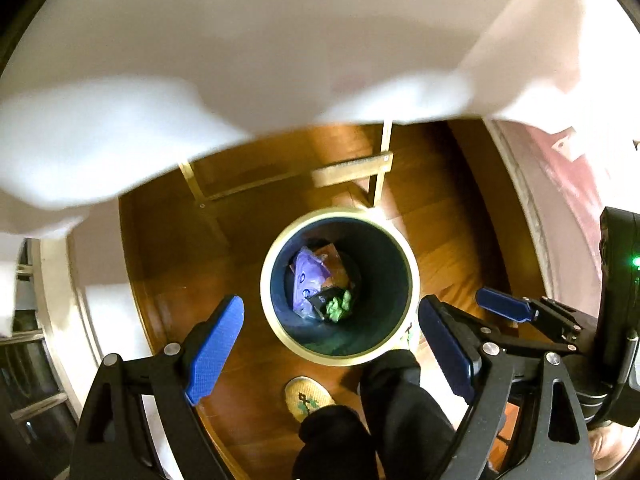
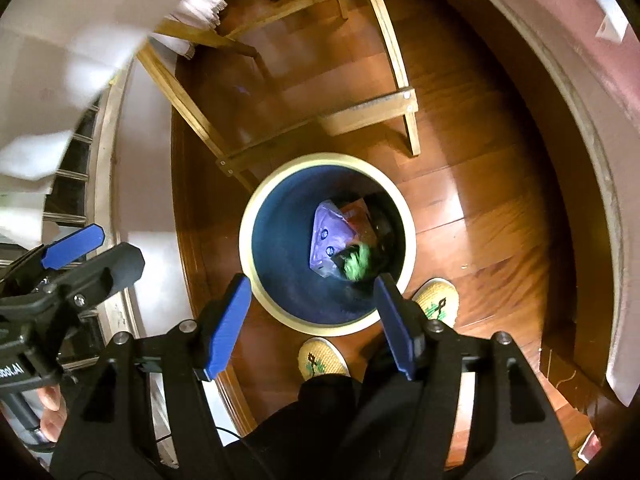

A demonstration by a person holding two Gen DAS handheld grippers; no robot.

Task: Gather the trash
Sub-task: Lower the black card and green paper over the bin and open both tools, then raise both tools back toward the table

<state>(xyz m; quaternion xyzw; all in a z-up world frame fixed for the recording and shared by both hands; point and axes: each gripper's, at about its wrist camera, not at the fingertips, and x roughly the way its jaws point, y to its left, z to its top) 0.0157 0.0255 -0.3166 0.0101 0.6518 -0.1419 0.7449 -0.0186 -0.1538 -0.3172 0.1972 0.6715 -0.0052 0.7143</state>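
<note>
Both grippers point almost straight down over a round bin [image 1: 400, 240] with a cream rim and dark blue inside, standing on a brown wood floor [image 2: 460, 160].

Left gripper [image 1: 338, 346]: jaws spread wide, nothing between the blue pads [image 1: 214, 348]; the bin mouth shows through the gap.

Right gripper [image 2: 312, 326]: jaws also apart, pads clear of any item, bin rim just beyond the tips. It shows at the right edge of the left wrist view too, and the left gripper shows at the left edge of the right wrist view, so the two hang side by side.

Trash is inside the bin at the bottom: a purple wrapper [image 2: 330, 240], an orange packet [image 2: 358, 214] behind it, a crumpled green piece [image 2: 358, 266] with something black beside it. The green piece is blurred in the right wrist view, so it may be in motion, hard to say.

White cloth [image 1: 200, 80] fills the top of the left view, blurred. A wooden frame [image 2: 372, 112] stands on the floor just behind the bin.

Person's dark trouser legs [image 1: 400, 408] and yellow patterned slippers [image 2: 322, 360] sit right at the near side of the bin. A fingertip shows at the lower left of the right view.
</note>
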